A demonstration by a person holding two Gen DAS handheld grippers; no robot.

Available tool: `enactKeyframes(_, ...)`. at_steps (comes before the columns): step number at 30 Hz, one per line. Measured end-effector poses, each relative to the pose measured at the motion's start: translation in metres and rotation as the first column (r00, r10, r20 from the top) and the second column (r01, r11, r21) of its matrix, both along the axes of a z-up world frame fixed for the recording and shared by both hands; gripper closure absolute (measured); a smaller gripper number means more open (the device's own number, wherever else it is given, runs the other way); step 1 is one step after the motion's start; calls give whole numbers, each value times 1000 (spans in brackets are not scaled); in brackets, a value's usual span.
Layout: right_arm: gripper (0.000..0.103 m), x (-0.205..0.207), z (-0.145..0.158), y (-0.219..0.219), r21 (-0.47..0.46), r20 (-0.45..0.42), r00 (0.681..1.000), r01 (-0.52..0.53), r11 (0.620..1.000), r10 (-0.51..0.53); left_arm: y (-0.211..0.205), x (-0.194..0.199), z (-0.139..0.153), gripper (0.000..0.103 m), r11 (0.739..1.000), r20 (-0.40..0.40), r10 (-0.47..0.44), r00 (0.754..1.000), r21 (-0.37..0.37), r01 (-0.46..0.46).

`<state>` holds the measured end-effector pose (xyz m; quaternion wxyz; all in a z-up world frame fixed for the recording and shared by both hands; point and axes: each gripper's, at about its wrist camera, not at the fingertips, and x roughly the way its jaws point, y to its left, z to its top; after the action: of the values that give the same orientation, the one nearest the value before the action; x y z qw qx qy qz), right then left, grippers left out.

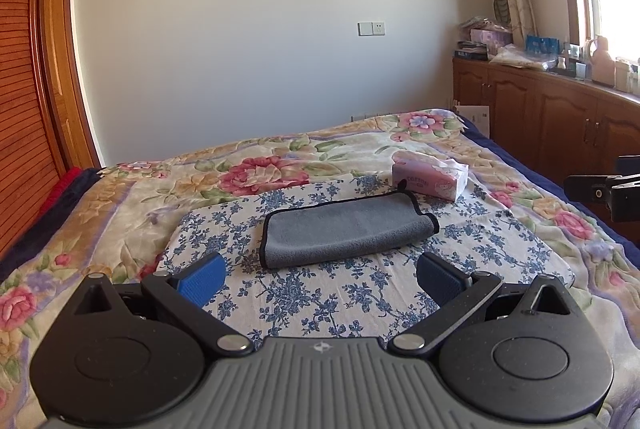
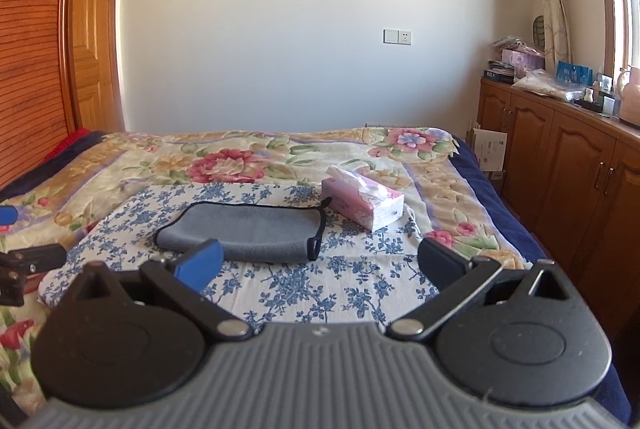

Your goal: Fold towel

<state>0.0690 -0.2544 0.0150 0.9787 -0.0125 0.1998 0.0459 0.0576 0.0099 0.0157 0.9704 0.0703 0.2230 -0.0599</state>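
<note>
A grey towel (image 1: 344,229) with black trim lies folded in half on a blue-flowered white cloth (image 1: 304,293) on the bed. It also shows in the right wrist view (image 2: 248,229). My left gripper (image 1: 320,275) is open and empty, held back from the towel's near edge. My right gripper (image 2: 320,261) is open and empty, also short of the towel, with its left pad (image 2: 202,263) in front of the towel's near edge. The right gripper's side shows at the right edge of the left wrist view (image 1: 608,191).
A pink tissue box (image 1: 430,177) stands just beyond the towel's right end, also in the right wrist view (image 2: 364,203). A floral blanket (image 1: 120,197) covers the bed. Wooden cabinets (image 2: 560,165) with clutter run along the right; a wooden door (image 2: 92,29) is at left.
</note>
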Motion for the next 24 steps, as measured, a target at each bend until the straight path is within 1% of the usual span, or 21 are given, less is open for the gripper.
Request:
enactKeyframes(7, 0, -15, -4, 1, 4, 20, 1000, -10, 1000, 9, 5, -12, -4, 0, 1000, 15, 12, 1000, -20, -12)
enactKeyframes(16, 0, -31, -17, 6, 36, 20, 1000, -24, 999, 23, 7, -20, -12, 0, 999, 31, 29, 999, -42, -28)
enactKeyframes(24, 0, -37, -33, 0, 50, 11, 1000, -11, 999, 10, 4, -24, -21, 0, 1000, 46, 23, 999, -22, -22)
